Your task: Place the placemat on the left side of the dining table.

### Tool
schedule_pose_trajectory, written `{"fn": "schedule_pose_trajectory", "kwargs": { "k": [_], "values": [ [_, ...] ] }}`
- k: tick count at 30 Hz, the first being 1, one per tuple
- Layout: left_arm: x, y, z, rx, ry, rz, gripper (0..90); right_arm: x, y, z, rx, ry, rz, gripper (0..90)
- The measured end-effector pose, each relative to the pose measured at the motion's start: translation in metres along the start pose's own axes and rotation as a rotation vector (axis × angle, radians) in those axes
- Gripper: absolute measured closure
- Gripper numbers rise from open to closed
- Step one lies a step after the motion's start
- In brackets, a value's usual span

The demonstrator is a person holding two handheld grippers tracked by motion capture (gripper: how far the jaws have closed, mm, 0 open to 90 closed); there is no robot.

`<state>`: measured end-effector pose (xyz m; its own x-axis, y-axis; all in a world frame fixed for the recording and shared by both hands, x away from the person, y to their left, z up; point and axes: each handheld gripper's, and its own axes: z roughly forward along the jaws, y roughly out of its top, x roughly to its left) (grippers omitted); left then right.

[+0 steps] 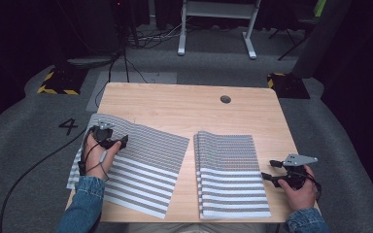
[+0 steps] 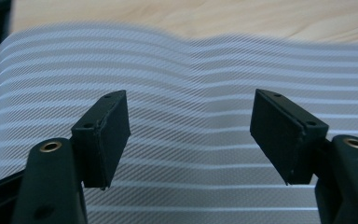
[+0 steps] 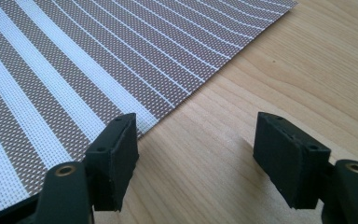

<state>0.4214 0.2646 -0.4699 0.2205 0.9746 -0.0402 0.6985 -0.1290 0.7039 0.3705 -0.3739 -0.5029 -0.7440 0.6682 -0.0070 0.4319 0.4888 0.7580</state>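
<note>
High view: two striped mats on a wooden table (image 1: 184, 104). Left mat (image 1: 141, 165) lies askew w/ its far edge rippled; left gripper (image 1: 110, 137) sits over its far left part. Right mat (image 1: 230, 174) lies straight; right gripper (image 1: 270, 171) is just off its right edge, near corner. Left gripper view adds: jaws spread wide, nothing btwn them, mat's wavy far edge ahead. Right gripper view adds: jaws also apart & empty, left jaw over the mat's edge, right jaw over bare wood

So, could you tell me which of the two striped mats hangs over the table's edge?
The left mat, under the left gripper: it lies askew, its left corner past the table edge. The right mat lies wholly on the wood.
</note>
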Motion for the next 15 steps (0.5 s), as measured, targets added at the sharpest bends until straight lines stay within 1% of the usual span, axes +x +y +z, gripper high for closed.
{"fn": "schedule_pose_trajectory", "kwargs": {
  "k": [2,4,6,8,9,11,12,15],
  "values": [
    [0.008,-0.004,0.003,0.026,0.036,-0.012,27.3,0.0,0.0,0.0,0.0,0.0,0.0,31.0],
    [0.015,-0.008,0.005,0.041,0.054,-0.04,26.4,0.0,0.0,0.0,0.0,0.0,0.0,31.0],
    [0.021,-0.012,0.007,0.041,0.055,-0.079,26.2,0.0,0.0,0.0,0.0,0.0,0.0,31.0],
    [0.025,-0.015,0.011,0.065,0.055,-0.096,25.8,0.0,0.0,0.0,0.0,0.0,0.001,30.9],
    [0.026,-0.017,0.013,0.077,0.06,-0.1,25.9,0.0,0.0,0.0,0.0,-0.001,0.002,30.8],
    [0.027,-0.019,0.015,0.068,0.07,-0.076,26.3,0.0,0.0,0.0,0.0,-0.001,0.001,30.8],
    [0.026,-0.019,0.016,0.067,0.076,-0.078,26.6,0.0,0.0,0.0,0.0,-0.001,0.001,30.7],
    [0.025,-0.017,0.016,0.071,0.078,-0.07,28.0,0.0,0.0,0.0,0.0,-0.001,0.001,30.7]
  ]
}}
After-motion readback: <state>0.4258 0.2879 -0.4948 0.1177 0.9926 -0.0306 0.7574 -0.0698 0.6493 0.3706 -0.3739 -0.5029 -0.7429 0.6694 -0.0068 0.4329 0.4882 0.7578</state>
